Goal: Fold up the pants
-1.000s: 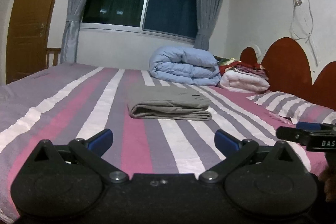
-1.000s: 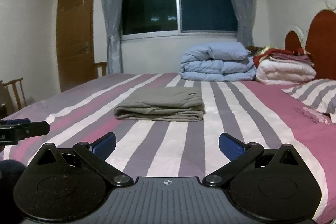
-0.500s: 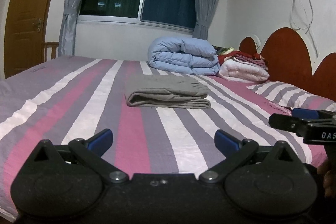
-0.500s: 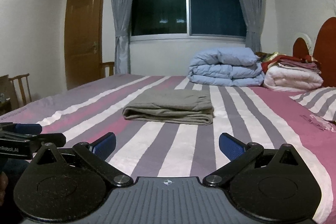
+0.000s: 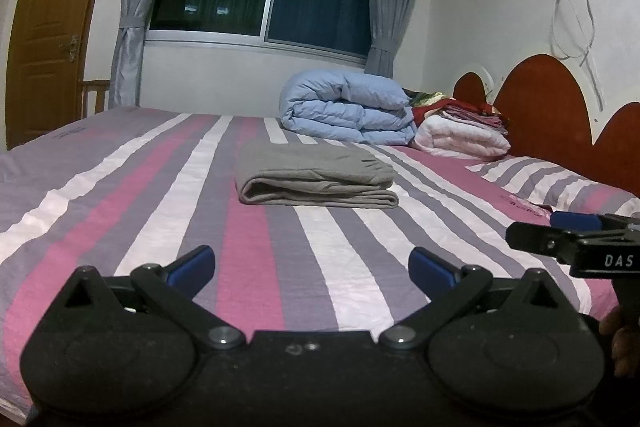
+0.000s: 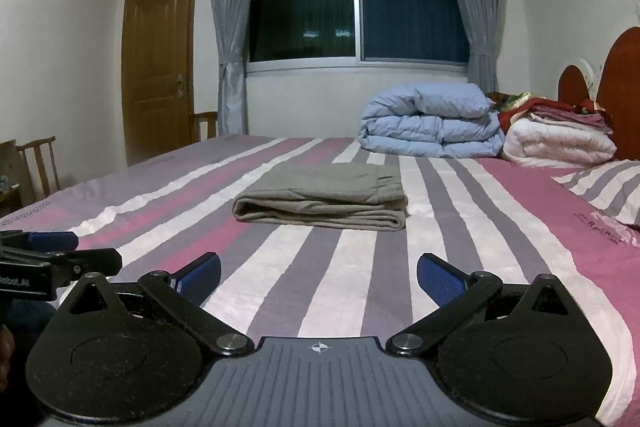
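Pants [image 5: 316,179] lie folded into a flat grey bundle in the middle of the bed [image 5: 120,195], resting on the pink, white and purple striped sheet, with the rounded fold edge facing the near side. Both claws hang low over the near edge of the mattress, well apart from the bundle and touching nothing. The left gripper [image 5: 311,263] has its blue-padded fingers [image 5: 192,263] spread wide with only striped sheet showing between them; the right gripper [image 6: 319,273] is spread just as wide, also holding nothing. Each one shows at the edge of the other's view — the left at the left edge of the right wrist view, the right at the right edge of the left wrist view — so they sit side by side. Farther back, near the far side of the bed, a folded pale blue quilt [image 5: 348,113] sits just beside a stack of white and red bedding [image 5: 460,131], which lies close to the red headboard [image 5: 544,111] on the right. A striped pillow [image 5: 560,183] lies near the headboard. Behind the bed are a dark window [image 6: 356,7] with grey curtains [image 6: 232,27] and, at left, a wooden door [image 6: 158,63].
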